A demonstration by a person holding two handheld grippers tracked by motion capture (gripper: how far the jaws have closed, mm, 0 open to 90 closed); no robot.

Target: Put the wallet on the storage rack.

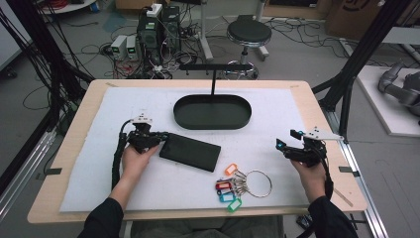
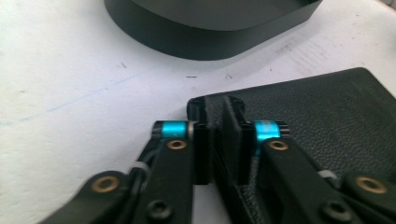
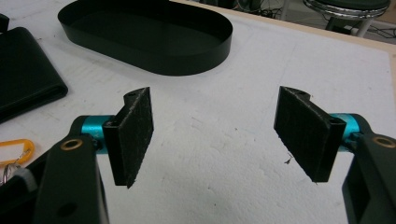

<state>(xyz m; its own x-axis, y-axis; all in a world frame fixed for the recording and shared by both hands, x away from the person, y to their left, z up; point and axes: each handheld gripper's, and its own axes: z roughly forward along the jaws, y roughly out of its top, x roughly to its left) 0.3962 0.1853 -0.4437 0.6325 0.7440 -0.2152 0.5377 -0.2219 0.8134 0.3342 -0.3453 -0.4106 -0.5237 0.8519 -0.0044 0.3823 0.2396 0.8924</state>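
Wallet edge sits clamped in the left gripper — right gripper spread wide, holding nothing.

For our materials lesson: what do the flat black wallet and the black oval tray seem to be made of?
Flat black wallet: probably leather or imitation leather, matt, with a pebbled grain seen in the left gripper view. Black oval tray: probably painted metal or plastic, given its thin, smooth, satin wall; which one is unclear.

black oval tray, key bunch, stool
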